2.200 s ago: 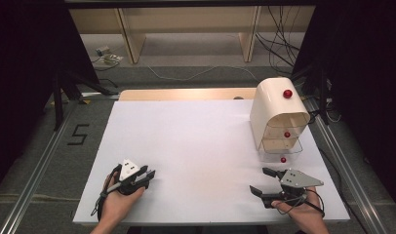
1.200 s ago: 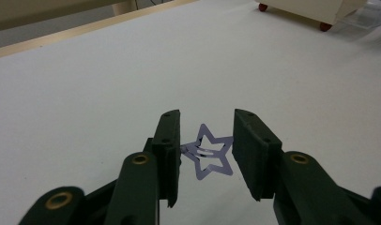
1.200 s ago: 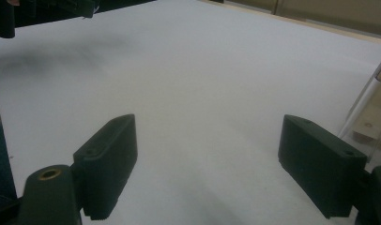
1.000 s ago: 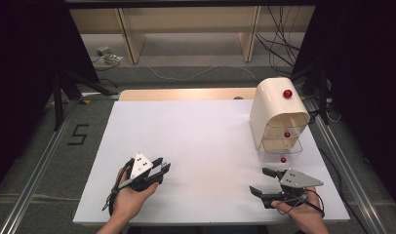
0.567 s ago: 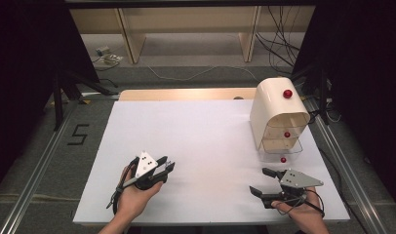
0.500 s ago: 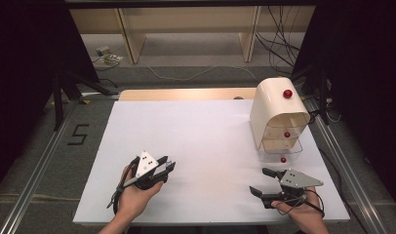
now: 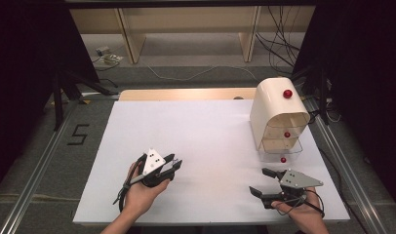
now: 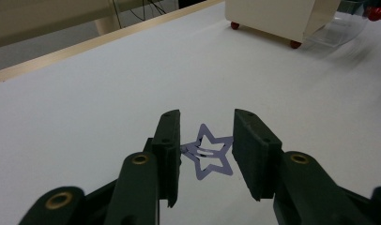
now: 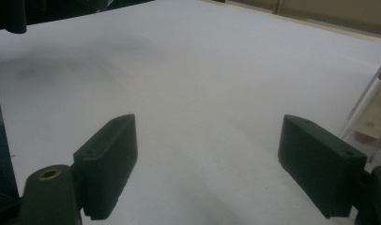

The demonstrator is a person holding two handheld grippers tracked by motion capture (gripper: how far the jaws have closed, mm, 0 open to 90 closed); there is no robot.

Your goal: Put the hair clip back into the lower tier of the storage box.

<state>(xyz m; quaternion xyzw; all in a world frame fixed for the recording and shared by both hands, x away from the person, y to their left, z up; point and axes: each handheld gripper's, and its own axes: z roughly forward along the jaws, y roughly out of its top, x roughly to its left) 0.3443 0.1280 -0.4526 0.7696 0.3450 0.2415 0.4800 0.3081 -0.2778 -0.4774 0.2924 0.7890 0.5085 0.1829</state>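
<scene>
- Left gripper point(image 8: 206, 154), held in the left hand point(image 7: 145, 192): jaws closed partway around a purple star clip point(image 8: 208, 152). Clip sits between the two pads; one end touches the left pad, right point meets or nearly meets the right pad. Can't tell if it's clamped or just caged, or whether it is lifted off the table point(image 7: 206, 131).
- Risk: clip is thin, flat, open-framed. If held by one tip only, it could pivot or slip out when the hand moves.
- Risk: squeezing harder on the star points could flip it flat or pop it sideways out of the gap.
- Risk: if it's on the sheet, dragging forward would scrape it along, not carry it.
- Ahead of the left jaws, far off and to their right: cream drawer box point(image 8: 282, 18) with red knobs point(image 8: 377, 12) and a clear drawer point(image 8: 341, 29) pulled out. My guess is the clip goes there; long carry, so a weak hold would likely drop it midway.
- Right gripper point(image 7: 266, 182): jaws spread wide, nothing between them, resting low on the table in the right hand point(image 7: 303, 214).
- Box point(image 7: 278, 117) stands just ahead of the right jaws; clear drawer edge shows at their right side.
- Risk: right jaws swinging right could knock the drawer or shove the light box.
- Risk: both grippers heading for the drawer at once could collide; the opening looks narrow.
</scene>
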